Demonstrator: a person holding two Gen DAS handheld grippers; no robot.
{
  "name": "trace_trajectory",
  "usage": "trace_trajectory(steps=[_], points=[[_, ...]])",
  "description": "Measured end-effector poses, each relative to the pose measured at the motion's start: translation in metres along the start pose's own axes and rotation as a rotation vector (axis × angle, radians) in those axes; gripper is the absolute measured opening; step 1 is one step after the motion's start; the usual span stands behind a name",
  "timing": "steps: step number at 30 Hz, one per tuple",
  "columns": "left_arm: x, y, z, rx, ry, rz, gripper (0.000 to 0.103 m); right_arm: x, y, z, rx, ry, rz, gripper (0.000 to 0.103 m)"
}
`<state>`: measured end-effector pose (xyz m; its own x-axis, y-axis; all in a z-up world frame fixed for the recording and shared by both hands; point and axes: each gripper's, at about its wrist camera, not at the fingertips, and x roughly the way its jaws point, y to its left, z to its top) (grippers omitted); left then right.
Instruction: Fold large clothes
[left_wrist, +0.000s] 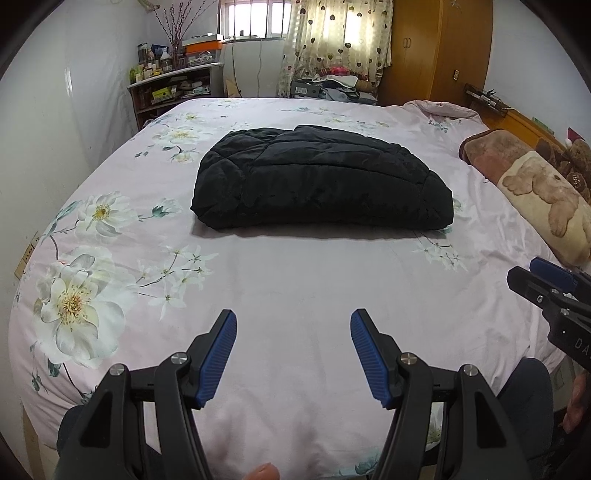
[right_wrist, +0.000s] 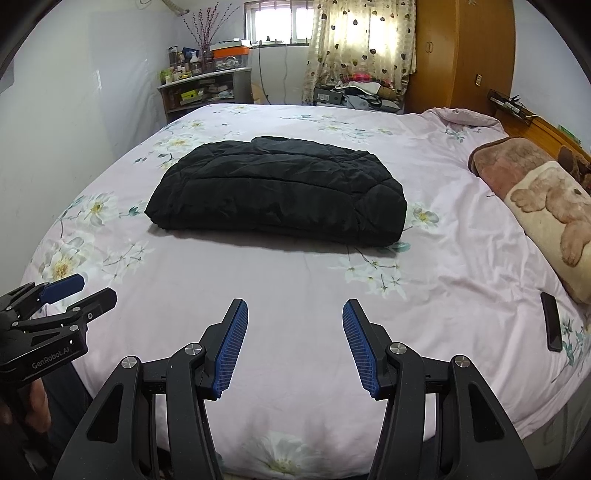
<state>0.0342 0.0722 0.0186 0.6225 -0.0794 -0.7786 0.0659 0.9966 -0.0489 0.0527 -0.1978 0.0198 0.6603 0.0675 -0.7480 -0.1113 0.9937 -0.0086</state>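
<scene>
A black quilted jacket (left_wrist: 321, 181) lies folded into a thick rectangular bundle in the middle of the bed; it also shows in the right wrist view (right_wrist: 277, 195). My left gripper (left_wrist: 293, 325) is open and empty, held above the near part of the bed, well short of the jacket. My right gripper (right_wrist: 295, 314) is open and empty too, beside it. Each gripper shows in the other's view: the right gripper at the right edge (left_wrist: 524, 275), the left gripper at the left edge (right_wrist: 92, 290).
The bed has a pink floral sheet (left_wrist: 295, 280). A rolled bear-print blanket (right_wrist: 546, 214) lies along the right side, with a dark phone (right_wrist: 551, 326) near it. A cluttered shelf (left_wrist: 173, 88), a clothes pile (left_wrist: 332, 86) and a wooden wardrobe (left_wrist: 439, 51) stand beyond the bed.
</scene>
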Motion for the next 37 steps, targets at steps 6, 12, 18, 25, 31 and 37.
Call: trace_trajectory(steps=[6,12,18,25,31,37], points=[[0.0000,0.0017,0.0009,-0.004,0.003,0.000,0.066,-0.0018,0.0006,0.0005,-0.010,-0.001,-0.001,0.054],[0.0004,0.0021,0.0013,0.002,0.002,0.001,0.066,-0.0020,0.0016,0.0004,-0.010,-0.001,-0.002,0.054],[0.0008,0.0013,0.0008,0.005,0.002,0.003,0.066,-0.0022,0.0007,-0.0007,-0.018,0.001,0.001,0.054],[0.0009,0.0024,0.0005,0.011,0.000,-0.009,0.066,-0.0028,0.0014,-0.0012,-0.020,0.001,0.000,0.054],[0.0004,0.0007,-0.0009,0.021,-0.003,-0.012,0.066,-0.0025,0.0020,-0.0010,-0.019,0.001,0.001,0.054],[-0.0022,0.0013,-0.0013,0.006,-0.006,-0.016,0.066,-0.0044,0.0009,-0.0014,-0.025,-0.004,0.002,0.054]])
